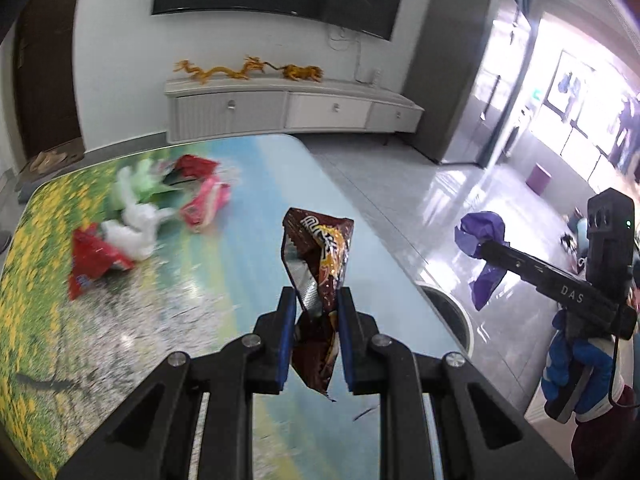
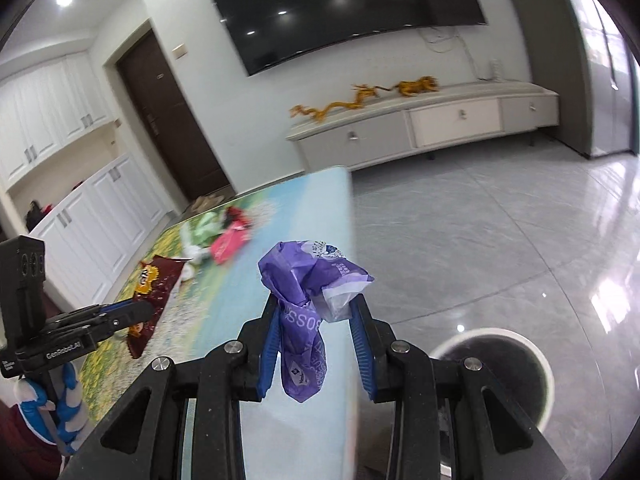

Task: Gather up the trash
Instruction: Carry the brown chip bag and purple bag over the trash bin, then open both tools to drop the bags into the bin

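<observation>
My left gripper (image 1: 317, 294) is shut on a crumpled brown snack wrapper (image 1: 320, 248) and holds it above the table (image 1: 240, 184) near its right edge. My right gripper (image 2: 316, 304) is shut on a crumpled purple wrapper (image 2: 308, 272), held past the table's right edge (image 2: 344, 240), near a white trash bin (image 2: 496, 364) on the floor. The bin's rim also shows in the left wrist view (image 1: 452, 312). The purple wrapper (image 1: 482, 240) and brown wrapper (image 2: 154, 284) each show in the other view. More trash lies on the table: red wrappers (image 1: 92, 260), white and green bags (image 1: 136, 216), a pink packet (image 1: 206, 204).
A white TV cabinet (image 1: 280, 108) with yellow dragon figures stands at the far wall under a wall TV. The glossy tiled floor (image 2: 500, 232) spreads right of the table. White cupboards (image 2: 92, 208) and a dark door are at the left.
</observation>
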Action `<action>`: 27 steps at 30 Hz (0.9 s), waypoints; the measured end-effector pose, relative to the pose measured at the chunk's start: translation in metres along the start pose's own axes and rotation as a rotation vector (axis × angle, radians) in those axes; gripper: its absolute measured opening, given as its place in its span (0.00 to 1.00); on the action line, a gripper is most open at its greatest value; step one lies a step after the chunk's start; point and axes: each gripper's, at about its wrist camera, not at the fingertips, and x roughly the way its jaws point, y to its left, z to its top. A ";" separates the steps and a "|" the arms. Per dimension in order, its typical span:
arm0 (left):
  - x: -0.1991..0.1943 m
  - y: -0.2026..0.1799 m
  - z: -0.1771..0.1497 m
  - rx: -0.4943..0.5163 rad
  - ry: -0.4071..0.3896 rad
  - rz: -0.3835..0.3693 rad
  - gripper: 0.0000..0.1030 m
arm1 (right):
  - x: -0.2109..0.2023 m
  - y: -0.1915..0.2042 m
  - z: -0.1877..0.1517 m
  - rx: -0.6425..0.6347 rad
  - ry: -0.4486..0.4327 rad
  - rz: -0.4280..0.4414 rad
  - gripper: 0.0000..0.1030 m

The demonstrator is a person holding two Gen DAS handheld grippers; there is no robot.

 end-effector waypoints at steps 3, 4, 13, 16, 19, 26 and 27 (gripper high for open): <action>0.022 -0.029 0.010 0.064 0.036 -0.026 0.18 | -0.005 -0.036 -0.007 0.067 0.004 -0.042 0.31; 0.031 -0.040 0.013 0.087 0.050 -0.038 0.18 | -0.006 -0.049 -0.010 0.088 0.009 -0.059 0.31; 0.107 -0.108 0.025 0.183 0.184 -0.125 0.19 | -0.004 -0.125 -0.038 0.215 0.084 -0.162 0.31; 0.127 -0.130 0.025 0.213 0.227 -0.142 0.19 | 0.003 -0.142 -0.046 0.240 0.114 -0.178 0.32; 0.146 -0.149 0.024 0.229 0.263 -0.155 0.21 | 0.010 -0.156 -0.053 0.269 0.142 -0.192 0.35; 0.188 -0.177 0.026 0.224 0.344 -0.199 0.24 | 0.023 -0.177 -0.064 0.317 0.190 -0.232 0.44; 0.193 -0.180 0.025 0.219 0.353 -0.209 0.27 | 0.024 -0.180 -0.066 0.322 0.195 -0.242 0.45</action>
